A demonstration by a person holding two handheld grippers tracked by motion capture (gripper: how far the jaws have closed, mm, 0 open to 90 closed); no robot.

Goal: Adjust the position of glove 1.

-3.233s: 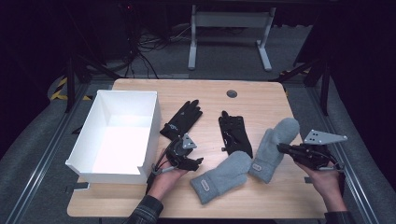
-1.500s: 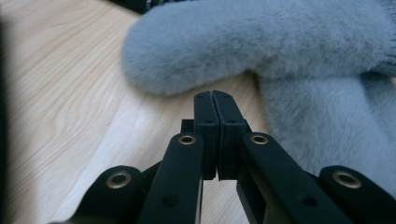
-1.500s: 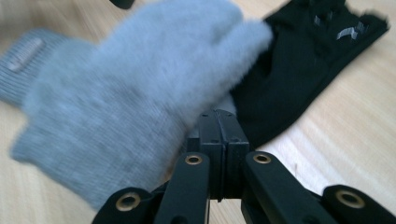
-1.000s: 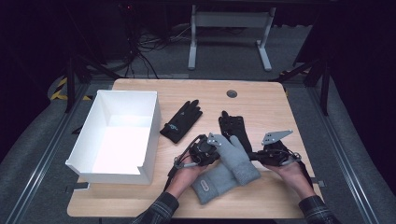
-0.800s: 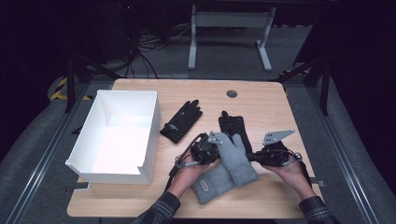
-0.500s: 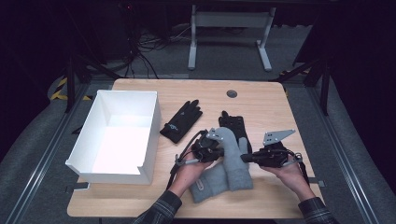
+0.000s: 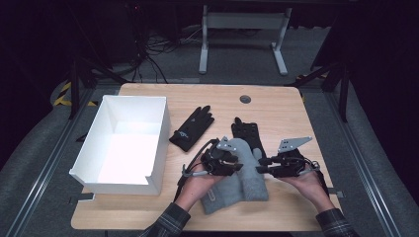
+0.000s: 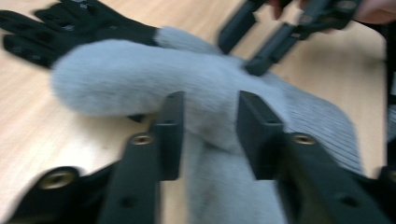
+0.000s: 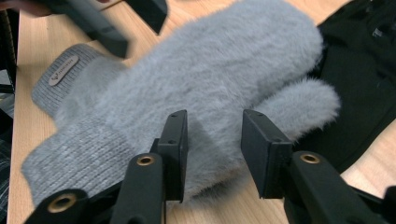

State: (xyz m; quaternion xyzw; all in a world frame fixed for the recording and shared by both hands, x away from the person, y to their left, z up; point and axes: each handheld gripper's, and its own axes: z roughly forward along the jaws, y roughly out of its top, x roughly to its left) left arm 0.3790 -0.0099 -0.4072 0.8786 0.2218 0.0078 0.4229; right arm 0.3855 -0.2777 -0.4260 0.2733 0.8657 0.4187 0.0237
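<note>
Two fluffy grey mittens lie stacked near the table's front, the upper mitten (image 7: pixel 251 178) (image 9: pixel 210 70) (image 8: pixel 140 74) across the lower mitten (image 7: pixel 217 198) (image 9: pixel 65 70). My left gripper (image 7: pixel 239 167) (image 8: pixel 208 100) hovers over the upper mitten's left side. Its jaws have just been opening, and the mitten shows in their gap without being pinched. My right gripper (image 7: pixel 262 169) (image 9: pixel 215 119) faces it from the right. Its jaws have just been opening too and stand apart over the mitten's fur. Neither gripper's pads press on anything.
One black glove (image 7: pixel 192 128) lies left of centre, and another black glove (image 7: pixel 247 133) (image 9: pixel 364 56) (image 8: pixel 70 23) is partly under the mitten tips. A white open box (image 7: pixel 158 143) stands at the left. Bare table (image 7: pixel 296 113) lies to the right and back.
The right-hand mitten was carried left and laid across the other one. Both grippers, shut on it before, have now opened and let it go, and the left one has lifted slightly.
</note>
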